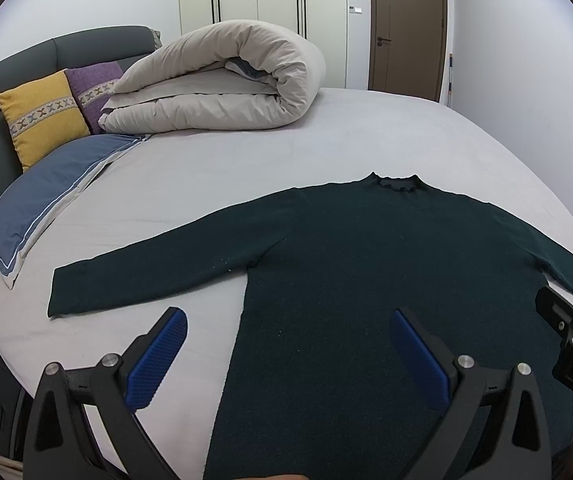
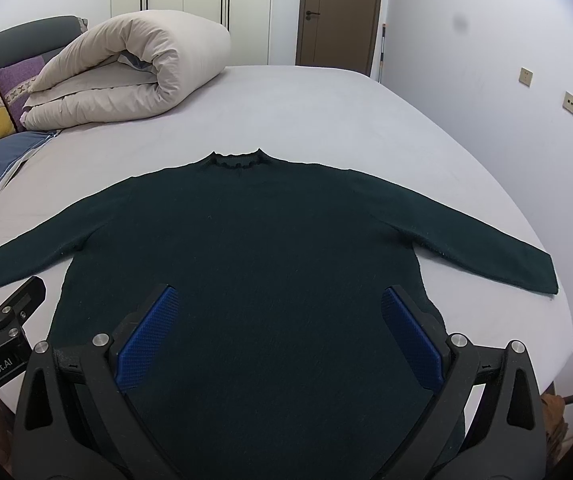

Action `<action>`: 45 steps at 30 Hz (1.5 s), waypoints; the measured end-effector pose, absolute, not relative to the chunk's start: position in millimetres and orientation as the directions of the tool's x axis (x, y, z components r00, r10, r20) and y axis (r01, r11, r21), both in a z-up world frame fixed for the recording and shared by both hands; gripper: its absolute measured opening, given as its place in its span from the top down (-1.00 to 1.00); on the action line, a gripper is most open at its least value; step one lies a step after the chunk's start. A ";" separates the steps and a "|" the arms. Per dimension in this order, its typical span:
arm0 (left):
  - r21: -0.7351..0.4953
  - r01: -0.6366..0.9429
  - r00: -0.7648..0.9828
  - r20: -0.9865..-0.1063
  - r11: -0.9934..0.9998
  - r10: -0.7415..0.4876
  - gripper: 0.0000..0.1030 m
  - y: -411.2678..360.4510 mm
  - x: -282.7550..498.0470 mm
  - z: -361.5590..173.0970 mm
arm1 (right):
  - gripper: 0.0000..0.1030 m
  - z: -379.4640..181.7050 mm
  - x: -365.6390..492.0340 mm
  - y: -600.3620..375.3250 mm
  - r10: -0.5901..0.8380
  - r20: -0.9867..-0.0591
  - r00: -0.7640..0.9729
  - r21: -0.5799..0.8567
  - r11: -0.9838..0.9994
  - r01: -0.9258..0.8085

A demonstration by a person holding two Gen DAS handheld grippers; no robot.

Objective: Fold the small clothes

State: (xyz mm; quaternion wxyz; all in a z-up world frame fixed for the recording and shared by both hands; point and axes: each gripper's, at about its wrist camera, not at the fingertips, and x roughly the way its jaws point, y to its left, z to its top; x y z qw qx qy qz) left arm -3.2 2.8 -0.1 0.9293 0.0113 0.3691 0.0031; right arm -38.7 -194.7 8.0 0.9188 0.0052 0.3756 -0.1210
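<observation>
Clearly, nothing is folded yet: the sweater (image 2: 254,248) is laid flat, front up, on the bed (image 2: 326,112), collar (image 2: 236,160) pointing away, both sleeves spread out to the sides. The step in hand is judged to be the approach before the 1st fold.

The left claw (image 1: 286,360) is held w/ jaws spread wide, nothing between the blue pads (image 1: 158,364); it hangs over the sweater's left edge near the hem, one finger over bare sheet, the other over the knit. The right claw (image 2: 282,340) is likewise wide open & empty, held over the lower body of the garment. Whether either is touching the cloth can't be told.

Next move, as judged: a sleeve is prob. to be brought in first. The left sleeve (image 1: 158,268) would be pinched near the cuff and carried across the chest, the right sleeve (image 2: 466,232) the same. A thin grip on the top layer only is called for, so the sheet isn't dragged up w/ it.

Materials: the sweater is a dark green knit, soft, matte, limp, w/ a small frilled collar; it is expected to sag & stretch when lifted. The sheet is pale grey, smooth, lightly creased. At the far side a beige duvet (image 1: 222,80) is rolled into a thick puffy bundle; beside it a yellow cushion (image 1: 42,116), a purple cushion (image 1: 94,88) & a blue pillow (image 1: 46,196) are set against a padded grey headboard (image 1: 86,48).
</observation>
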 end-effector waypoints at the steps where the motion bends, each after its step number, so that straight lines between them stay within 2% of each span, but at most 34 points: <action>1: 0.024 0.002 0.728 -0.685 1.000 0.015 -1.00 2.6 -3.2 -0.3 | -1.00 7.3 -39.2 -194.4 -0.218 -0.692 0.688 -0.081 0.971 0.227; 45: 0.023 0.003 0.722 -0.692 1.000 0.013 -1.00 5.1 -7.8 -6.5 | -1.00 -0.5 -40.2 -193.5 -0.215 -0.700 0.681 -0.077 0.971 0.227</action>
